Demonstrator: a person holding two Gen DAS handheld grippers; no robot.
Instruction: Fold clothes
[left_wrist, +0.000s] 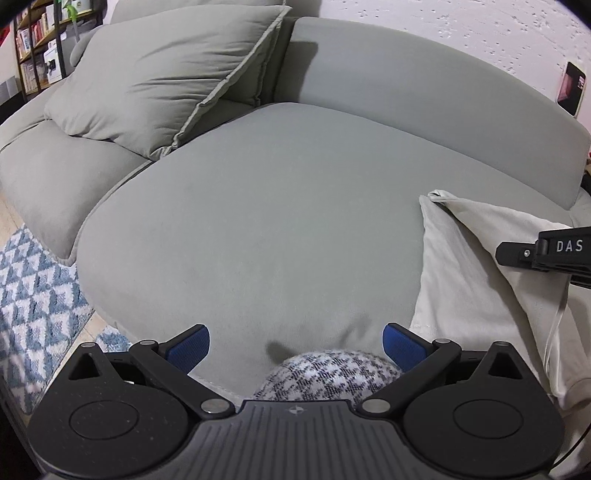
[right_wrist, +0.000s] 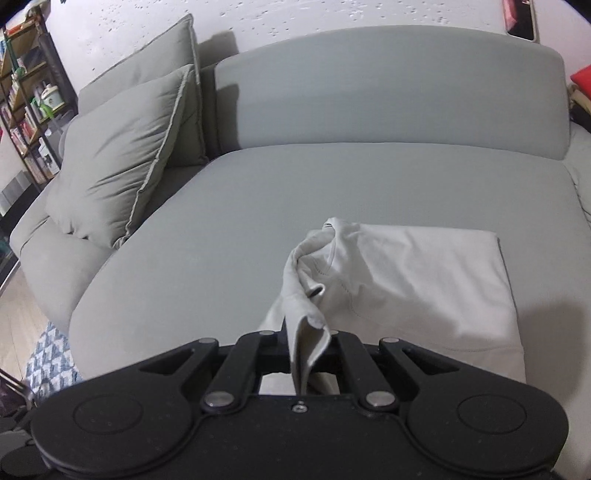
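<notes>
Right gripper (right_wrist: 308, 347) is clamped on the cream shirt's (right_wrist: 417, 280) edge at 6 o'clock; left gripper (left_wrist: 295, 343) hangs wide open over the grey sofa (left_wrist: 258, 221).

A grey-green sofa (left_wrist: 258, 221) fills the room's middle, its wide seat smooth and its low curved backrest (right_wrist: 388, 85) set against a white textured wall (right_wrist: 295, 14). Left of the seat, two matching cushions (left_wrist: 159, 77) lean on the sofa's back. Beyond the cushions, at the sofa's far left end, a dark metal bookshelf (right_wrist: 26, 103) holds books and small objects. Below the sofa's left front edge lies pale wooden floor (right_wrist: 22, 314) with a blue-and-white patterned rug (left_wrist: 33, 306). Soft shadows fall on the backrest.
</notes>
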